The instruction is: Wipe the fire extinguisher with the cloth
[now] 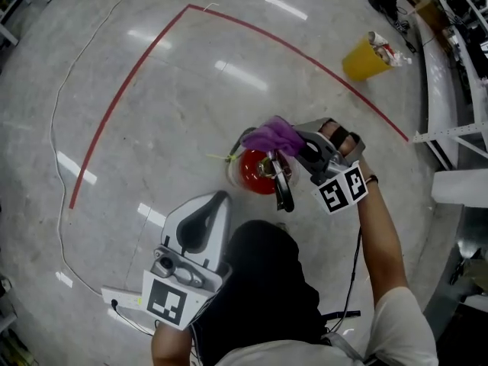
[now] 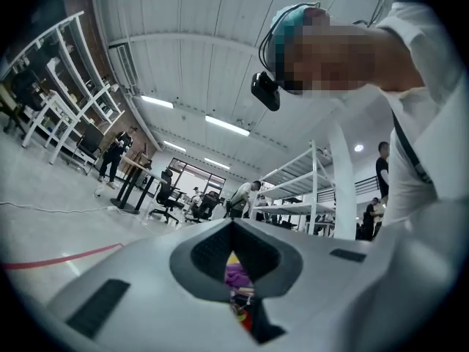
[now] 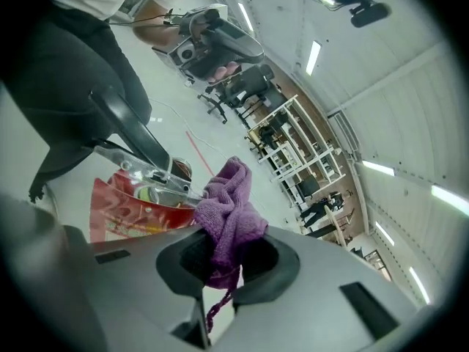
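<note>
Head view looks down on a red fire extinguisher (image 1: 258, 175) standing upright on the marble floor just ahead of the person. The right gripper (image 1: 293, 139) hangs over its valve head, jaws pinched on a bunched purple cloth (image 1: 274, 136) that sits at the extinguisher's top. In the right gripper view the cloth (image 3: 231, 211) sticks up from between the jaws, beside the black lever; the label on the red body (image 3: 128, 211) is too blurred to read. The left gripper (image 1: 216, 203) is held nearer the person, jaws pressed together on nothing. A yellow bin (image 1: 364, 58) stands well apart, beyond a red floor line (image 1: 122, 97).
</note>
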Action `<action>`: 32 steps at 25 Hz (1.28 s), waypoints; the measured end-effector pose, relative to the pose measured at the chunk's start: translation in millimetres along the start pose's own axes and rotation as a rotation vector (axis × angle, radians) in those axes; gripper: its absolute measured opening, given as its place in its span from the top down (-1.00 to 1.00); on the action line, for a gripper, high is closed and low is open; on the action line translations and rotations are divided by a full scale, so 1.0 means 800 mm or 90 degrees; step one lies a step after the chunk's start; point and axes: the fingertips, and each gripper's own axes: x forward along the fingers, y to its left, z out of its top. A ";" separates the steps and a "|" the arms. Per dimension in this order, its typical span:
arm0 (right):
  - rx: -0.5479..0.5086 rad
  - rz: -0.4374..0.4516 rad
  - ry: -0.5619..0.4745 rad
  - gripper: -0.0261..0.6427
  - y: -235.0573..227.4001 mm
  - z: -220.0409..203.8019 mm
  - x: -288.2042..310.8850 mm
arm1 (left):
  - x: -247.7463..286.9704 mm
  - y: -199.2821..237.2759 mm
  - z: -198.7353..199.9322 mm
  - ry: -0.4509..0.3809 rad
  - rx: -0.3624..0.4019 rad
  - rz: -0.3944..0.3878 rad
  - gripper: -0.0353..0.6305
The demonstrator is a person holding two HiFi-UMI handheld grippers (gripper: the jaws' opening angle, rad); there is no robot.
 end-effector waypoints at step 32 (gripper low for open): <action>0.124 0.143 -0.134 0.78 0.084 -0.102 0.146 | 0.028 0.039 -0.008 -0.001 0.075 0.146 0.88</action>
